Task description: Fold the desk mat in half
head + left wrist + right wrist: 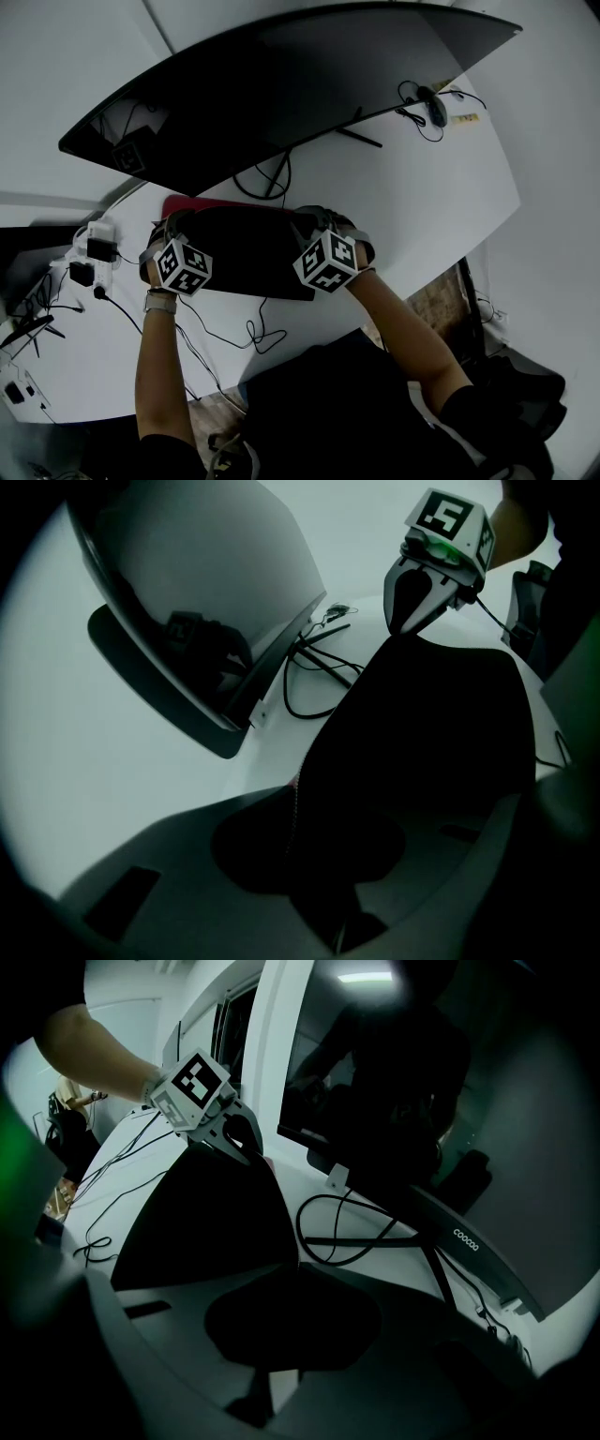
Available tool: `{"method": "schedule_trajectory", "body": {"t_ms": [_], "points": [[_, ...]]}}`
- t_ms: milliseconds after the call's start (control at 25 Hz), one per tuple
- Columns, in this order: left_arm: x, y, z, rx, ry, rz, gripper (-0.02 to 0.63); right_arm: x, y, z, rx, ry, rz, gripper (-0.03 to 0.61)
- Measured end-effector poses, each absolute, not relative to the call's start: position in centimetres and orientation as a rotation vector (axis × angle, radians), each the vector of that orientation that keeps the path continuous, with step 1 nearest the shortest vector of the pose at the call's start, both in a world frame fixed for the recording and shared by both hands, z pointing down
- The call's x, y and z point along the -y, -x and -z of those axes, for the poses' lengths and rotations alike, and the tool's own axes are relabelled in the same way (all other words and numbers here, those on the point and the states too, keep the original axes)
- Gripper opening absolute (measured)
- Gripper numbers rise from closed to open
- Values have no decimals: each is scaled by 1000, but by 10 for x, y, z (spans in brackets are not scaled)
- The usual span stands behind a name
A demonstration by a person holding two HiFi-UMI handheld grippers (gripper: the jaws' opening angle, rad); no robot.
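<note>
Two corners of the desk mat (248, 251) are pinched by the left hand-held gripper (176, 225) and the right hand-held gripper (321, 218), mid-fold; the next move looks to be laying them square on the far edge, then releasing.

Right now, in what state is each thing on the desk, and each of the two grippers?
desk mat, one edge lifted off the desk and curved over, not yet folded flat.
left gripper, jaws closed on one corner of the mat.
right gripper, jaws closed on the other corner.
monitor, upright, screen dark.
power strip, lying on the desk, plugs in it.
</note>
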State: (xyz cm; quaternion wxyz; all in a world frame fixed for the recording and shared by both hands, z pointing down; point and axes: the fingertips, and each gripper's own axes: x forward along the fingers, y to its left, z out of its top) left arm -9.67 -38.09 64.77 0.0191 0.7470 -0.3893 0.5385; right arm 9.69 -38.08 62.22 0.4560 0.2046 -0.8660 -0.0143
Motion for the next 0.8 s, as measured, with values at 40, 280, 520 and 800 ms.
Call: {"method": "schedule_trajectory", "body": {"t_ms": [40, 280, 520, 800], "points": [[381, 97, -650, 1206, -2316, -1676, 78, 381, -96, -624, 2134, -504, 35, 28], [386, 98, -660, 1198, -2298, -1687, 89, 387, -96, -636, 2120, -509, 35, 28], [390, 97, -668, 1178, -2314, -1748, 98, 388, -96, -651, 2092, -501, 62, 29], [395, 97, -667, 1189, -2326, -1719, 129, 392, -98, -657, 2086, -514, 48, 29]]}}
